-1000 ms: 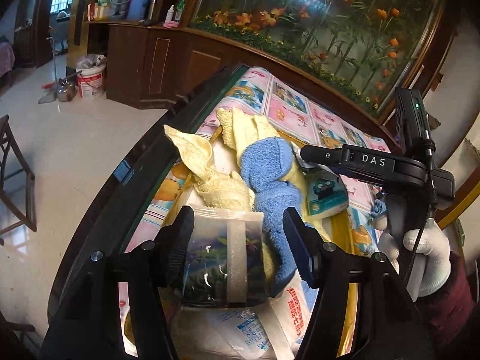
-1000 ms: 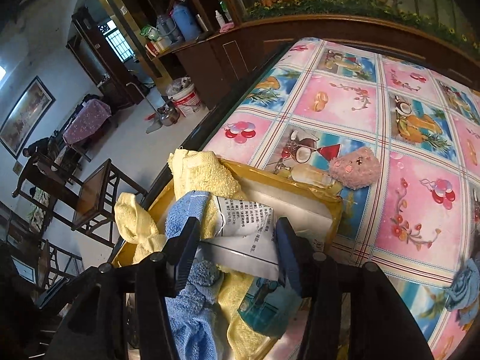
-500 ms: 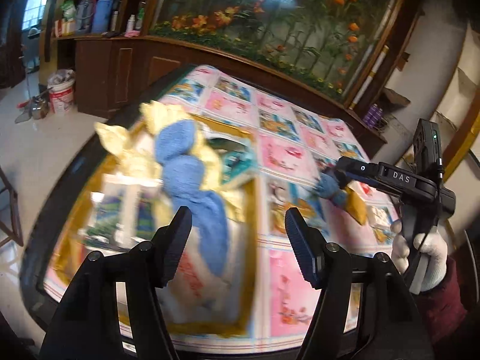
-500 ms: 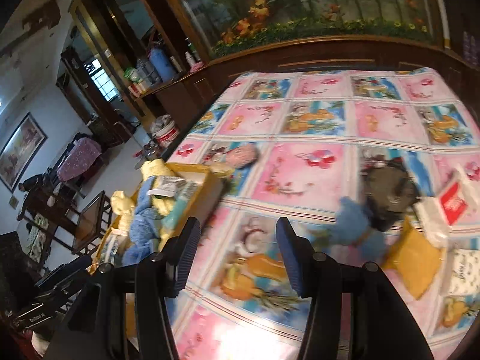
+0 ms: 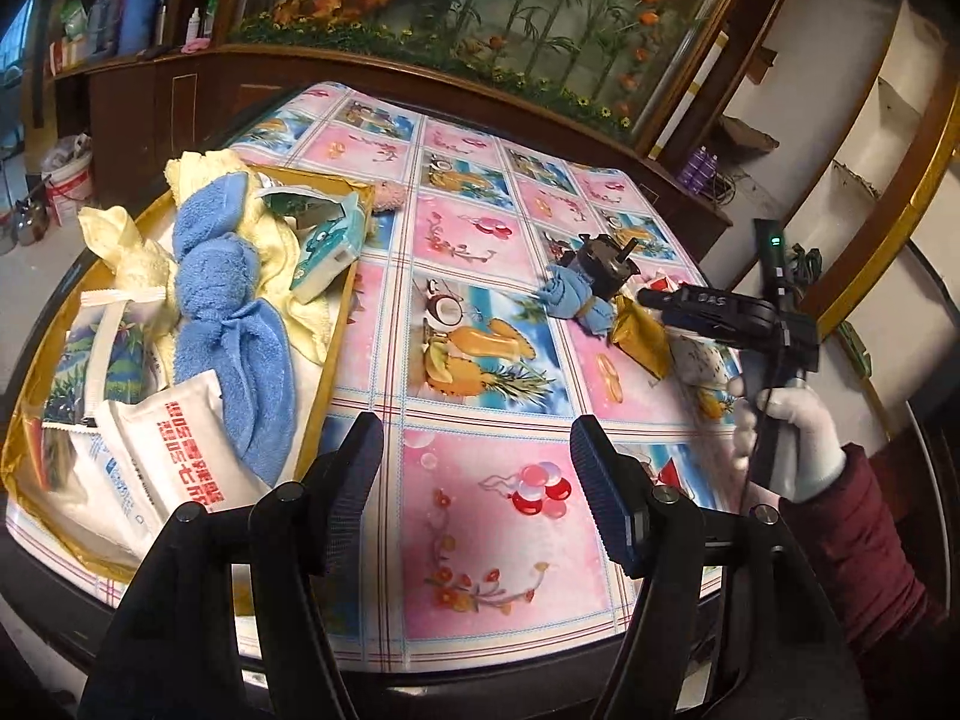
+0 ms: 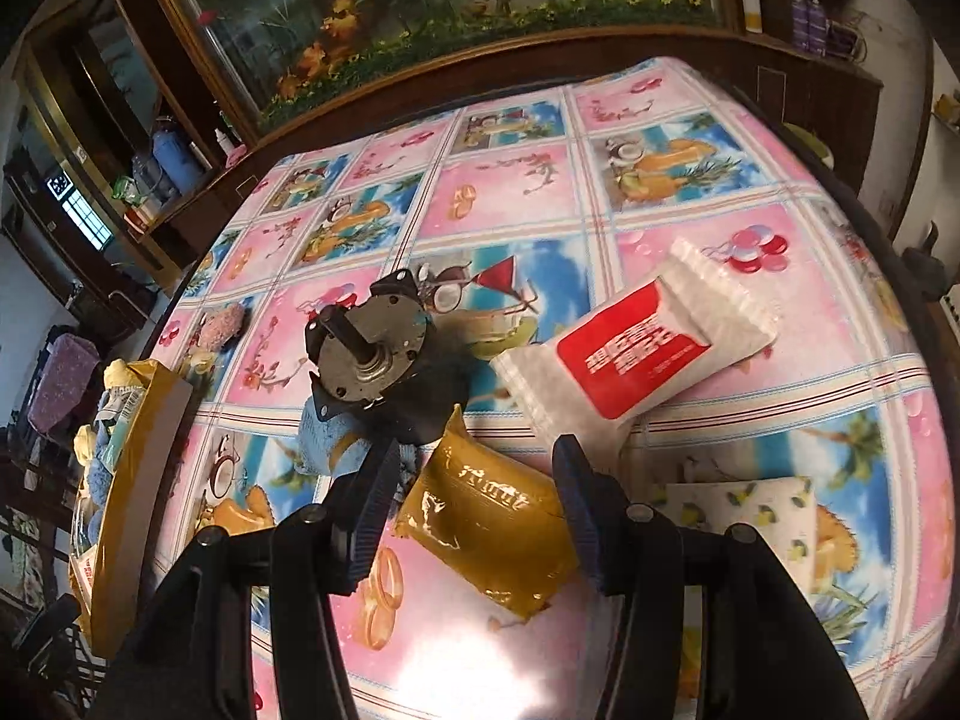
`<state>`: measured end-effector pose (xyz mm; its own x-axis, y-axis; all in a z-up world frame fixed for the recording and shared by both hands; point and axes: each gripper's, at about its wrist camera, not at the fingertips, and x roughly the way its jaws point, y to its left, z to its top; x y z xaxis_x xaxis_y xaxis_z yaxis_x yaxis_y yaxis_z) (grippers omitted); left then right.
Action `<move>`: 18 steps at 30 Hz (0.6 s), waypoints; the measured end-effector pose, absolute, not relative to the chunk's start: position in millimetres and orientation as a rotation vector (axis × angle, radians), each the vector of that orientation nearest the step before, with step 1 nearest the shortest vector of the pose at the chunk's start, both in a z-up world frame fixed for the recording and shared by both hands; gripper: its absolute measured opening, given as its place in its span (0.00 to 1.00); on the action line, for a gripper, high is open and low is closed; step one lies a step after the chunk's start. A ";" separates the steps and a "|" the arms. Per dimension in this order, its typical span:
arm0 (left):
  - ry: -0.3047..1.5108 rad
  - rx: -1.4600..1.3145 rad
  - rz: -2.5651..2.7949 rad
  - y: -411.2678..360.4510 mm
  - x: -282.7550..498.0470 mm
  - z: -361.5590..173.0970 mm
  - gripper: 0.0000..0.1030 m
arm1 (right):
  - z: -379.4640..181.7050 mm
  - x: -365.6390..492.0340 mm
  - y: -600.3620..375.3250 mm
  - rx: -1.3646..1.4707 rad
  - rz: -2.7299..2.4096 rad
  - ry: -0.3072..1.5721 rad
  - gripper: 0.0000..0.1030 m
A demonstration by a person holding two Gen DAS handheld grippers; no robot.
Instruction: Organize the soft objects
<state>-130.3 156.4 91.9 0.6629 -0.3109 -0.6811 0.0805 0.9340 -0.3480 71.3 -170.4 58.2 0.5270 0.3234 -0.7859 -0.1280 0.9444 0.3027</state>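
Because the yellow packet lies flat on the desk directly under and between the jaws of the right gripper, the coming move looks to turn on one thing — how its length sits against the gap. In the right wrist view its long axis runs slantwise, from the upper left near the left jaw toward the lower right, so the jaws straddle it at an angle rather than squarely across its short side. They stand partly open and empty; whether the pads already touch the wrapper I cannot tell, though nothing looks squeezed. Just beyond the packet a small blue cloth lies under a dark metal motor, touching or nearly touching the packet's upper corner, and a white-and-red packet lies just beside it on the other side, with a lemon-print pack near the right jaw. A grasp here would probably need a slight roll of the wrist to avoid nipping the cloth. The right hand is plainly the nearer one — the left gripper hangs over bare tablecloth, well apart from the packet, its jaws wide and holding nothing. Off to its left sits the gold tray, already heaped with a blue towel, yellow cloths and tissue packs, the likely destination.
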 end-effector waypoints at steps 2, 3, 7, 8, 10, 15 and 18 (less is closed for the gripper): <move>0.816 -0.297 -0.214 158.8 -133.8 92.3 0.63 | 47.5 68.0 -162.5 0.227 0.322 1.024 0.53; 0.816 -0.298 -0.212 160.3 -134.0 91.4 0.63 | 43.3 63.1 -155.6 0.235 0.377 1.049 0.53; 0.817 -0.314 -0.218 163.7 -131.8 86.5 0.63 | 49.7 37.2 -140.2 0.233 0.511 1.065 0.52; 0.820 -0.316 -0.223 162.6 -130.4 84.8 0.63 | 56.2 33.4 -139.3 0.213 0.493 1.035 0.52; 0.830 -0.317 -0.235 159.1 -128.0 81.9 0.63 | 65.9 32.2 -133.5 0.167 0.476 0.994 0.53; 0.851 -0.309 -0.259 151.6 -127.6 78.5 0.63 | 63.2 57.9 -102.3 0.072 0.391 1.008 0.52; 0.850 -0.307 -0.254 154.3 -130.5 80.8 0.63 | 49.3 74.8 -89.5 0.095 0.367 1.047 0.29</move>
<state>-130.5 154.3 80.8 0.6347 -0.3397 -0.6941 0.0977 0.9263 -0.3639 74.8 -89.5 49.3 0.4456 0.3410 -0.8278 -0.2511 0.9351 0.2500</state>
